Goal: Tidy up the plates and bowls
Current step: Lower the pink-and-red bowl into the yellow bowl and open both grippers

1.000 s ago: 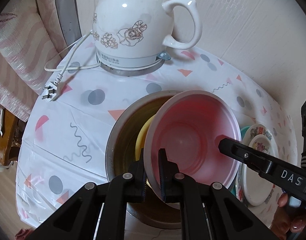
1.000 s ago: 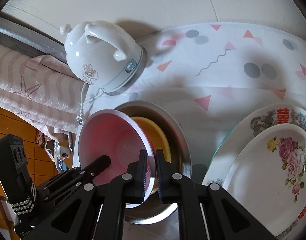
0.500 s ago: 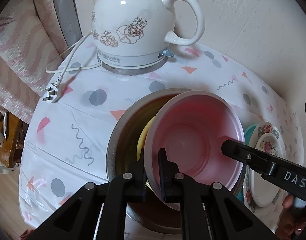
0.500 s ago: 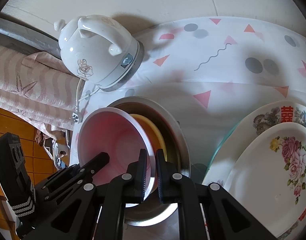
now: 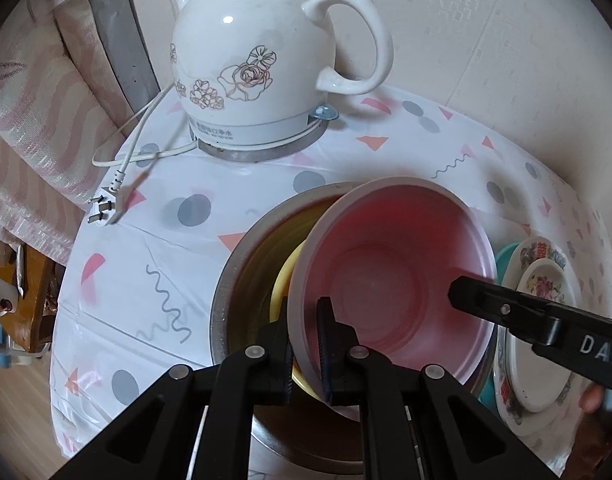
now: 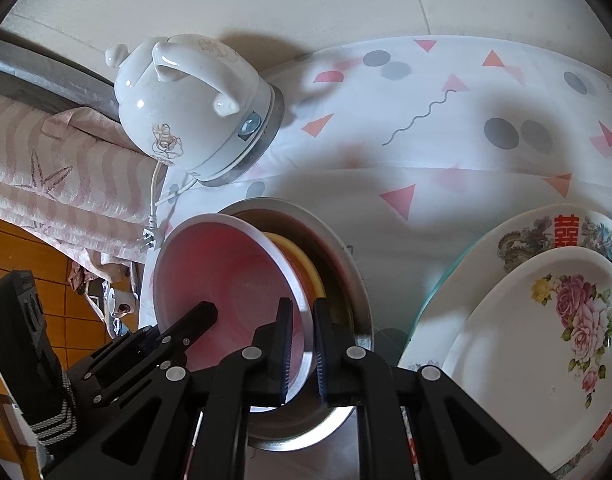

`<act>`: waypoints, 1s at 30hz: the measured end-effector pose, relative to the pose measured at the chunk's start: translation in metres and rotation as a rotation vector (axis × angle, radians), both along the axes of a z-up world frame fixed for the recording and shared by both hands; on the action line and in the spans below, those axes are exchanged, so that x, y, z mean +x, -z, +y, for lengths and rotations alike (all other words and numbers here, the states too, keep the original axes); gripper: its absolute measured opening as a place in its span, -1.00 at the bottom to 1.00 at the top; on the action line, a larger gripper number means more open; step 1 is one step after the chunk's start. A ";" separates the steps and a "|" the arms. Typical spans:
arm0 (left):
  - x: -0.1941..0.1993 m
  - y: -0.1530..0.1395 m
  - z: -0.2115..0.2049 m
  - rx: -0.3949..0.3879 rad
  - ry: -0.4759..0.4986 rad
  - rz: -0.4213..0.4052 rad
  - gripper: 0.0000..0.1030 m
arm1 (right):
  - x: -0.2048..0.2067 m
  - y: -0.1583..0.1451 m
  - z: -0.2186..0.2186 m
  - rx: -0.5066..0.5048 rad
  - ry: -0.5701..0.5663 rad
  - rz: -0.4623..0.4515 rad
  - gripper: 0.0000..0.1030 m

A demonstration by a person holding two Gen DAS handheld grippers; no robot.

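Left wrist: both tools pinch pink bowl (image 5: 390, 280) rim.

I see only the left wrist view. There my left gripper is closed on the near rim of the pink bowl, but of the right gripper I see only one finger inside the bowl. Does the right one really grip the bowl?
Observer: Yes. In the right wrist view the right gripper is shut on the rim of the pink bowl, with one finger inside and the other outside, over the steel basin.
Operator: Thank you. The bowl hides the basin's right side from me. Does the basin touch the plates?
Observer: It looks apart. A shadowed strip of tablecloth shows between the basin's rim and the teal edge under the stack of plates.
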State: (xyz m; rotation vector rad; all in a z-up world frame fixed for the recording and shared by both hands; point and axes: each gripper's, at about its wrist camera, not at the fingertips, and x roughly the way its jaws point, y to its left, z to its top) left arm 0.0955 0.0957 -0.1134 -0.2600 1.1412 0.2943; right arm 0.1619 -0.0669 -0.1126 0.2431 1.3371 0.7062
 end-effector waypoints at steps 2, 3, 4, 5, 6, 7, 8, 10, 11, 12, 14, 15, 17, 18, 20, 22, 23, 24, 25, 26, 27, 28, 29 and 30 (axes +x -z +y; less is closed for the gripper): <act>0.001 0.000 0.000 0.001 0.001 0.001 -0.78 | 0.000 -0.001 -0.001 -0.001 0.000 -0.002 -0.77; 0.001 0.000 -0.001 0.004 0.002 0.001 -0.78 | 0.001 -0.001 -0.001 -0.001 0.001 -0.004 -0.76; 0.001 0.000 0.000 0.007 0.005 0.001 -0.77 | 0.001 -0.001 -0.002 -0.001 0.002 -0.003 -0.75; 0.001 0.000 0.000 0.008 0.007 0.001 -0.77 | 0.001 -0.002 -0.001 -0.003 0.001 -0.004 -0.75; 0.001 0.000 0.000 0.008 0.007 0.002 -0.77 | 0.001 -0.002 -0.001 -0.006 0.000 -0.006 -0.75; 0.001 -0.001 0.000 0.009 0.006 0.000 -0.75 | 0.001 -0.001 -0.001 -0.009 -0.001 -0.007 -0.75; 0.001 -0.002 0.001 0.009 0.004 -0.002 -0.69 | 0.001 -0.001 -0.001 -0.011 -0.001 -0.008 -0.75; -0.001 -0.004 0.002 0.009 -0.001 -0.013 -0.48 | 0.001 -0.002 -0.002 -0.008 0.006 -0.007 -0.74; -0.001 -0.005 0.001 0.012 -0.001 -0.017 -0.32 | 0.001 -0.002 -0.002 -0.007 0.006 -0.008 -0.74; -0.002 -0.006 0.001 0.020 -0.003 -0.022 -0.27 | 0.001 -0.002 -0.002 -0.008 0.005 -0.009 -0.74; -0.003 -0.007 0.001 0.025 -0.002 -0.029 -0.24 | 0.001 -0.002 -0.002 -0.006 0.004 -0.009 -0.74; -0.003 -0.008 0.001 0.024 0.002 -0.030 -0.24 | 0.001 -0.002 -0.001 -0.005 0.002 -0.009 -0.74; -0.003 -0.008 0.000 0.028 0.011 -0.030 -0.24 | 0.000 -0.002 -0.001 -0.009 0.000 -0.008 -0.74; -0.004 -0.008 -0.001 0.035 0.014 -0.028 -0.25 | 0.000 -0.003 -0.001 -0.006 -0.002 -0.006 -0.74; -0.005 -0.006 -0.002 0.043 0.015 -0.022 -0.31 | -0.001 -0.003 -0.001 -0.002 -0.005 -0.005 -0.74; -0.005 -0.004 -0.002 0.038 0.015 -0.019 -0.35 | -0.002 -0.004 -0.002 -0.001 -0.004 -0.009 -0.74; -0.005 -0.003 -0.002 0.039 0.016 -0.017 -0.35 | -0.002 -0.004 -0.002 0.000 -0.003 -0.009 -0.74; -0.004 -0.002 -0.002 0.040 0.015 -0.016 -0.35 | -0.002 -0.005 -0.003 0.001 -0.002 -0.009 -0.74; -0.003 0.000 -0.002 0.039 0.015 -0.014 -0.35 | -0.002 -0.005 -0.003 0.001 -0.001 -0.009 -0.74; -0.003 0.000 -0.003 0.038 0.013 -0.011 -0.35 | -0.002 -0.005 -0.004 0.002 0.001 -0.010 -0.74; -0.002 0.001 -0.002 0.035 0.011 -0.007 -0.35 | -0.001 -0.005 -0.005 0.006 0.004 -0.010 -0.74; -0.003 0.001 -0.002 0.027 0.006 -0.008 -0.35 | -0.001 -0.006 -0.006 0.011 0.004 -0.012 -0.74; -0.003 0.000 -0.001 0.022 0.002 -0.010 -0.34 | -0.002 -0.008 -0.007 0.017 0.005 -0.017 -0.74; -0.003 -0.002 -0.001 0.023 -0.002 -0.013 -0.34 | -0.002 -0.009 -0.008 0.022 0.006 -0.022 -0.73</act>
